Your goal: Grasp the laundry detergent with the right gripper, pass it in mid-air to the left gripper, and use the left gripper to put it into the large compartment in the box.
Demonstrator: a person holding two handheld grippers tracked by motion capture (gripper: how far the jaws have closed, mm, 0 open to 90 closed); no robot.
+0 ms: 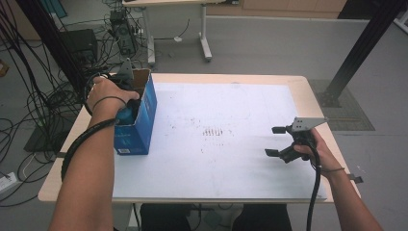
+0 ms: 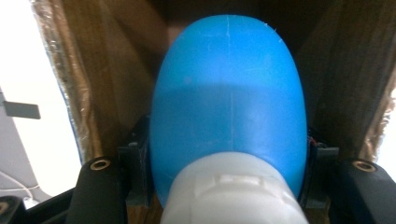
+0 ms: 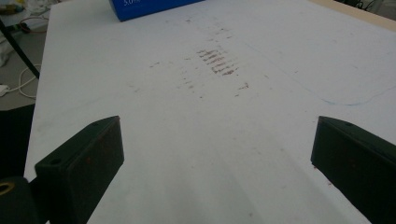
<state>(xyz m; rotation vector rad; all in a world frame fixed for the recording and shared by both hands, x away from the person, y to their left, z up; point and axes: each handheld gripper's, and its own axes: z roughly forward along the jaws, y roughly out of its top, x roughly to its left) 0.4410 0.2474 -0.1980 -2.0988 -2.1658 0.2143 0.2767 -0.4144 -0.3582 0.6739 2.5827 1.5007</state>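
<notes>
A blue cardboard box [image 1: 139,126] with an open top stands at the table's left. My left gripper [image 1: 129,111] reaches down into it and is shut on a blue bottle [image 2: 229,107] with a white cap [image 2: 233,196]. The jaws press on the bottle's two sides, and the box's brown inner walls [image 2: 107,93] surround it. Over the table's right side my right gripper [image 1: 273,141] hovers open, with nothing between its fingers. In the right gripper view the right gripper [image 3: 219,154] points across the white sheet toward the blue box [image 3: 149,8].
A white sheet [image 1: 221,159] covers the table and has brown smudges [image 1: 214,131] at its middle. Cables [image 1: 29,110] lie on the floor at the left. A black post [image 1: 358,53] stands beyond the right corner, and another table's leg [image 1: 205,33] is behind.
</notes>
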